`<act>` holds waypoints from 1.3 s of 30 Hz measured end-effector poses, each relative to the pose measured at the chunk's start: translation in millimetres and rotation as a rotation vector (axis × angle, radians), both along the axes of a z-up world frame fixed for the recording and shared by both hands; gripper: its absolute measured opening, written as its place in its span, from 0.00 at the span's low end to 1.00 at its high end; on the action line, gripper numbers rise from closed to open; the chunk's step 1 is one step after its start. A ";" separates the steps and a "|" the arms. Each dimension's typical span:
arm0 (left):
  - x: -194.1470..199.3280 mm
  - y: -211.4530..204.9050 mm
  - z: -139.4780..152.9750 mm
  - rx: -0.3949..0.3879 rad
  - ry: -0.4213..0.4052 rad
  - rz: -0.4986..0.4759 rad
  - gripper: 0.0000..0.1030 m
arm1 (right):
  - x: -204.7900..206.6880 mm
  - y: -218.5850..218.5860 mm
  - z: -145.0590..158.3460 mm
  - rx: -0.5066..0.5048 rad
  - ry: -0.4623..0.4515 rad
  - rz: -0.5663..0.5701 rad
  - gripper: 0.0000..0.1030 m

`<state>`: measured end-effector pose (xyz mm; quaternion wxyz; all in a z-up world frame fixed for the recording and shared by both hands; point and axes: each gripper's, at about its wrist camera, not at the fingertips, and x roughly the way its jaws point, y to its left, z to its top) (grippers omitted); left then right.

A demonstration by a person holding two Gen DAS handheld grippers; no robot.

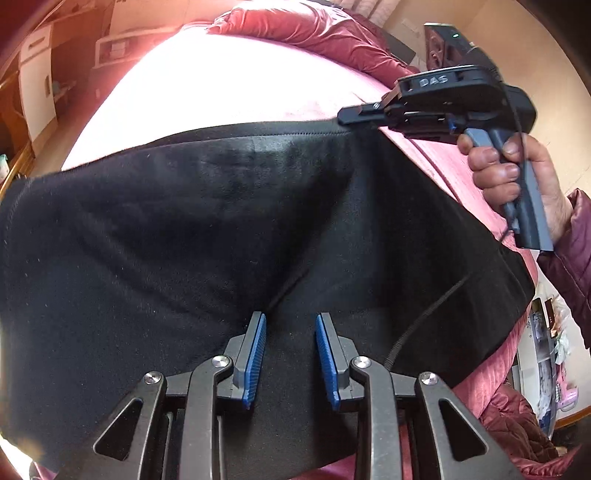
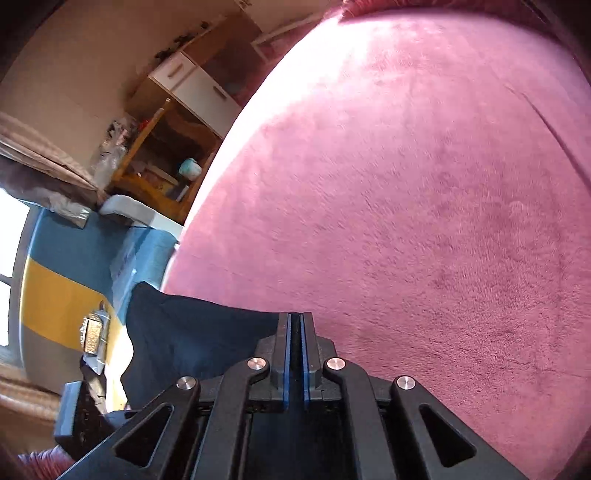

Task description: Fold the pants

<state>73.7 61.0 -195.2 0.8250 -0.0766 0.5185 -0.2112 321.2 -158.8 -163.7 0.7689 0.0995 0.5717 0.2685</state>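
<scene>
Black pants (image 1: 207, 229) lie spread across a pink plush bed cover (image 1: 229, 85). My left gripper (image 1: 290, 319) is open, its blue-padded fingers low over the near part of the pants with fabric under the gap. My right gripper (image 1: 345, 115) is held by a hand at the far right corner of the pants and pinches the hemmed edge there. In the right wrist view the right gripper (image 2: 294, 315) has its jaws nearly together on a thin edge of the dark pants (image 2: 192, 339), which hang away to the left over the bed's side.
A red quilted duvet (image 1: 317, 33) is bunched at the far end of the bed. The bed cover (image 2: 406, 206) fills the right wrist view. Left of the bed stand a wooden shelf (image 2: 162, 162) and white drawers (image 2: 195, 85). A black cable (image 1: 424, 306) lies on the pants.
</scene>
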 end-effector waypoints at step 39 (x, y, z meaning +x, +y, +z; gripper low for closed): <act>-52.7 224.6 52.9 -0.082 0.126 0.635 0.36 | -244.1 31.6 0.5 -0.181 -0.187 0.114 0.38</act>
